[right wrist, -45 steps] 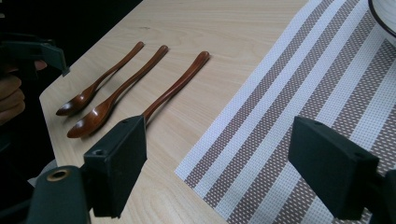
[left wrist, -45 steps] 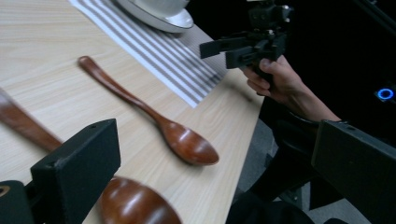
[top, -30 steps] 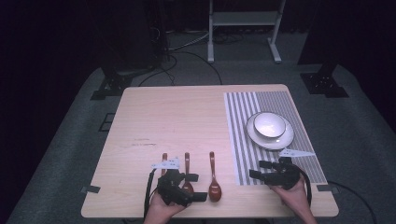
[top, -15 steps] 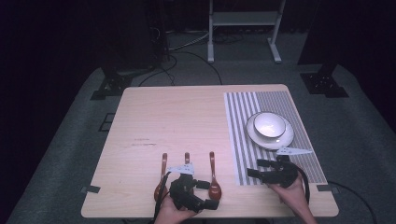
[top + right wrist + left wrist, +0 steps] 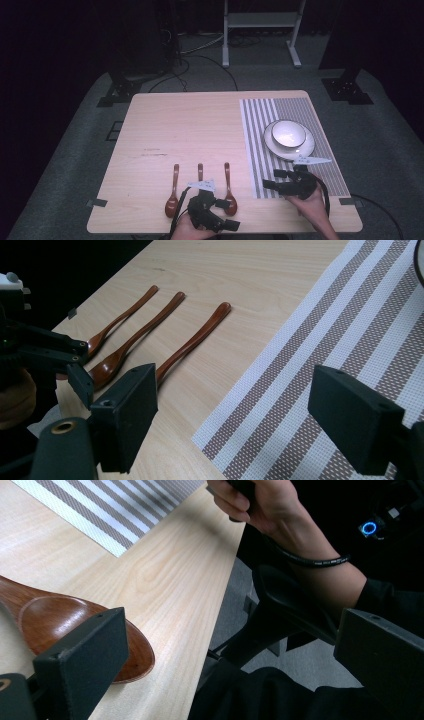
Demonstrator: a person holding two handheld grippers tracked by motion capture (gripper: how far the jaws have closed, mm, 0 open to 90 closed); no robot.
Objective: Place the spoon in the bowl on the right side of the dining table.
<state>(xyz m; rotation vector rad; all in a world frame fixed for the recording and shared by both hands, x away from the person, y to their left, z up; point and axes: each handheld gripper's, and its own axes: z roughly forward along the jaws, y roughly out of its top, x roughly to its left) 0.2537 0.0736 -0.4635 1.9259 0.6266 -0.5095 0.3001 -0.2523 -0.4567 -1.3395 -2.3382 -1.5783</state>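
Three brown wooden spoons lie side by side near the front edge of the pale worktop [image 5: 200, 125] in the high view, handles pointing away from the person: the left spoon [image 5: 173, 197], the middle spoon [image 5: 200, 171] and the right spoon [image 5: 229, 189]. The left gripper [image 5: 227, 215] sits over the bowl end of the middle spoon and beside the bowl of the right spoon, its jaws spread and turned toward the person's right. The right gripper [image 5: 272, 179] rests at the front of the striped placemat [image 5: 260, 135], jaws apart and pointing left toward the spoons. A white bowl [image 5: 288, 133] stands on a white plate [image 5: 306, 148] farther back on the placemat, well apart from the spoons. In the left gripper view, the gripper's two black jaws stand wide open with nothing between them; the right spoon's bowl [image 5: 75, 630] lies on the worktop just behind the left-hand jaw, and whether they touch cannot be told. The other jaw hangs past the worktop's edge, and the person's right hand [image 5: 260, 502] shows at the top beside the placemat [image 5: 115, 510]. In the right gripper view, that gripper's jaws are also wide apart and empty, hovering over the worktop edge and the placemat [image 5: 350, 330]. Beyond them the three spoons run diagonally, the right spoon [image 5: 195, 342] nearest, and the left gripper [image 5: 75, 367] is at their bowl ends.
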